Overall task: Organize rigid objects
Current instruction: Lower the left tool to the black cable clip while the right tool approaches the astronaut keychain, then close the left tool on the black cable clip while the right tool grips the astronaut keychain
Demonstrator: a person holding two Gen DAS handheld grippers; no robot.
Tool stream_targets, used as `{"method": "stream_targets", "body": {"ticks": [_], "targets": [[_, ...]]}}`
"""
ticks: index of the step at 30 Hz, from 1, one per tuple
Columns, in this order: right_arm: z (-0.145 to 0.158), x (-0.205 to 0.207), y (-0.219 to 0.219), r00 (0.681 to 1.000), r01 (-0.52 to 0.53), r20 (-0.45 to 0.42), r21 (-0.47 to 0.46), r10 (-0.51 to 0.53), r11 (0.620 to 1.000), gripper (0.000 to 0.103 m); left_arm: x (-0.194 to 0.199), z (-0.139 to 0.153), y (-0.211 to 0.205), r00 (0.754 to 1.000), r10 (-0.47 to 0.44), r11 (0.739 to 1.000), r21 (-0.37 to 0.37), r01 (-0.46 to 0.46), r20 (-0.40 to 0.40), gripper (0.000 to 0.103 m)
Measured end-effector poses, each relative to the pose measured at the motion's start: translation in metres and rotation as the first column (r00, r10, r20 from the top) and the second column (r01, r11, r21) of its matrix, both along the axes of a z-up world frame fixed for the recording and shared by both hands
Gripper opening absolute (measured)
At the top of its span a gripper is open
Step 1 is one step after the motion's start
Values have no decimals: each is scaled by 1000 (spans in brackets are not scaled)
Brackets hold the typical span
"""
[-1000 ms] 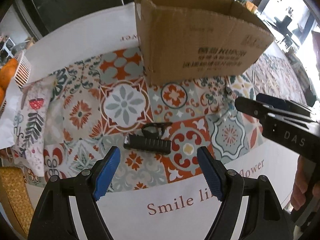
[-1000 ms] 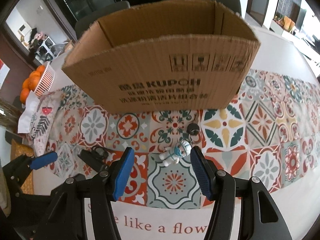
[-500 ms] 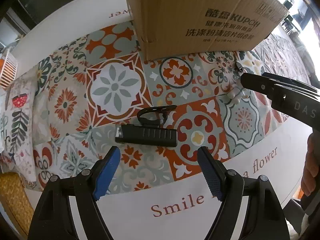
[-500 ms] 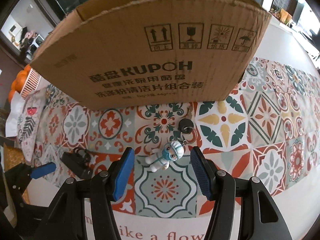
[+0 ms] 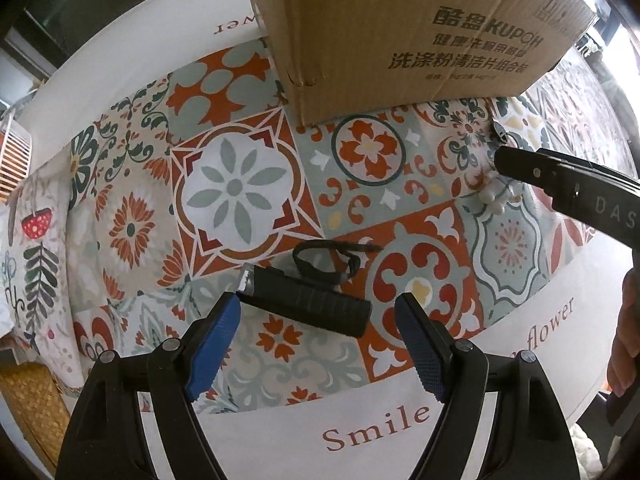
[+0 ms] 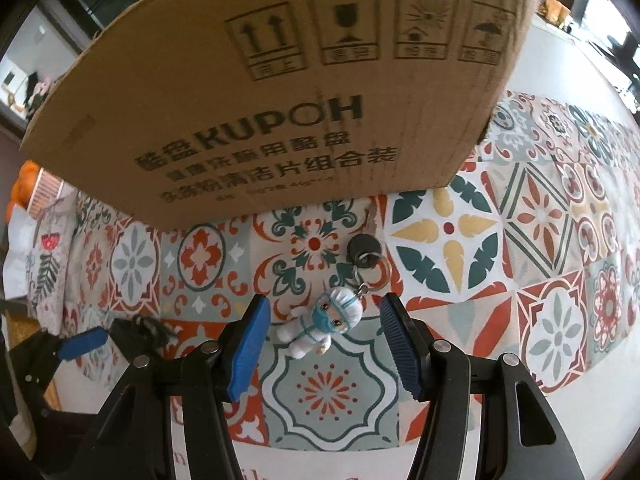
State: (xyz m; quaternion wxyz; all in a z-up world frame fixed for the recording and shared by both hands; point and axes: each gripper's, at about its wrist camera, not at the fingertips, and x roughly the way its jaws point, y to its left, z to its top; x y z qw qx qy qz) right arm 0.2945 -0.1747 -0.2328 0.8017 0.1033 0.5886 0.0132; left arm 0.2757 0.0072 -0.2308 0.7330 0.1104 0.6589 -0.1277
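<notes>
Both grippers hang low over the patterned tablecloth (image 5: pixel 248 184) with their blue pads spread wide and nothing between them gripped. Taking the cardboard box (image 5: pixel 408 32) as the landmark, the left gripper (image 5: pixel 320 340) sits in front of the box's left corner, and the black flashlight (image 5: pixel 304 300) lies on the cloth just ahead of its fingertips, between box and tool. That flashlight's long axis runs crosswise to the fingers, tilted slightly so its lens end comes close to the left pad; its wrist strap (image 5: pixel 324 260) loops out on the side nearer the box. Lying that way, the body looks longer than the gap would comfortably take, so my guess is the tool must turn or come in across the narrow width. The right gripper (image 6: pixel 324 340) stands in front of the box's printed face, and the small white figurine keychain (image 6: pixel 320 324) lies between its open pads, head toward the box, with a ring and a dark round fob (image 6: pixel 363 249) trailing on toward the box wall. Each tool is plainly the nearer one to its own object. The box's opening is cut off at the top of both views, so its contents cannot be seen, and in the left view the figurine is mostly hidden behind the right gripper's finger.
</notes>
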Motion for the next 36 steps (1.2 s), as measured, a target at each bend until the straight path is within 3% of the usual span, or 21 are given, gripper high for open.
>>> {"method": "stream_targets", "body": {"ticks": [10, 14, 28, 34, 36], "targets": [[-15, 5, -12, 998, 52, -39, 25, -51, 998, 51, 7, 1, 8, 1000, -2, 999, 35, 3, -13, 79], [-25, 6, -8, 997, 53, -57, 30, -51, 998, 40, 11, 3, 12, 1000, 6, 999, 40, -5, -21, 79], [-36, -22, 19, 999, 17, -48, 23, -16, 1000, 31, 5, -15, 18, 998, -17, 1000, -3, 17, -64, 79], [-32, -32, 28, 999, 3, -53, 31, -1, 1000, 31, 1, -25, 15, 998, -24, 1000, -21, 23, -64, 65], [-31, -35, 27, 998, 0, -57, 32, 2, 999, 31, 0, -25, 15, 998, -29, 999, -32, 27, -63, 54]]}}
